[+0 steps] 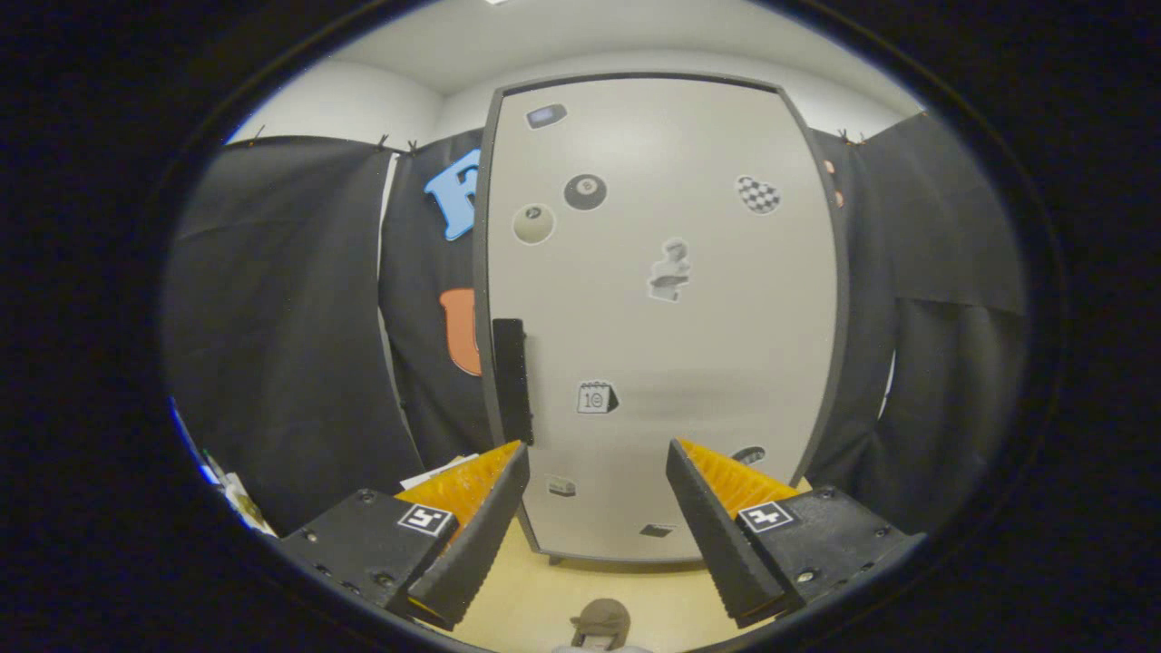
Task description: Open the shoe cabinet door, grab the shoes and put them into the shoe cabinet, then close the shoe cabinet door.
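Gripper [599, 453] wide open, holding nothing, facing the cabinet door [662, 317], which is shut, just ahead of the fingers. Dark handle [511, 379] on door's left edge above left finger. Stickers [585, 191] on door. Shoe [600, 621] on floor [517, 580] between fingers.

**A staged recording booth, not a home**

I am in a small test booth. Black cloth [290, 317] hangs as walls to both sides beyond my gripper [599, 494], pinned up under a plain white ceiling [562, 36]. Straight ahead stands a pale shoe cabinet [689, 345] dotted with stickers, on a bare light floor [544, 589].
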`<state>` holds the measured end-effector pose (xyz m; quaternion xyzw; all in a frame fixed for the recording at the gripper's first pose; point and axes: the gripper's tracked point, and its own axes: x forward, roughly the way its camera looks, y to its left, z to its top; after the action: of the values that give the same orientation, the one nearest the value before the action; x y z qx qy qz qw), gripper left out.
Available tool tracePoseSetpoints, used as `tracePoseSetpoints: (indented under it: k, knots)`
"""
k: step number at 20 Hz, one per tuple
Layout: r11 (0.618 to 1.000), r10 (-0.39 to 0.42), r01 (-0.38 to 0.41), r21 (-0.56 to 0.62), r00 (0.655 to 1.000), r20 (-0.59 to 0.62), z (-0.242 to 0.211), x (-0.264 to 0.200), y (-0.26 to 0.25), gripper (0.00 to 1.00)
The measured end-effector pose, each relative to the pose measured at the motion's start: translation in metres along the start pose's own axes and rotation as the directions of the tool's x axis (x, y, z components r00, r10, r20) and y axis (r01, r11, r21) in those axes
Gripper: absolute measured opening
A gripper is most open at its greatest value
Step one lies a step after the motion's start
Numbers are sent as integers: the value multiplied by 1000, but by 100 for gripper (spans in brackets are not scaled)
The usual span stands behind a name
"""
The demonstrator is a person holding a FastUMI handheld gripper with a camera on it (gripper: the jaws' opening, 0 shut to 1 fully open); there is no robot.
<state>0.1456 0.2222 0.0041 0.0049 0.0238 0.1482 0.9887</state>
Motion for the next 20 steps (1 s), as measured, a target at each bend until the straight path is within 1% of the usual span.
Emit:
tracePoseSetpoints:
  k: [2, 6, 7, 8, 11, 14, 17, 18, 20]
  knots:
    - [999, 33, -33, 0, 999, -3, 4, 27, 23, 99]
    - [999, 33, -32, -11, 999, 16, 14, 75, 47, 100]
    - [999, 30, -30, -10, 999, 19, 15, 84, 52, 98]
    - [1000, 30, -30, -10, 999, 21, 16, 92, 56, 93]
    - [1000, 8, -8, -28, 1000, 4, 10, 114, 63, 87]
    - [1000, -11, 11, -21, 1000, 4, 8, 126, 65, 70]
    - [996, -89, 89, -5, 996, 5, 8, 126, 56, 53]
    - [995, -97, 97, -8, 995, 5, 8, 129, 56, 43]
    - [997, -77, 77, -23, 997, -3, 6, 125, 54, 40]
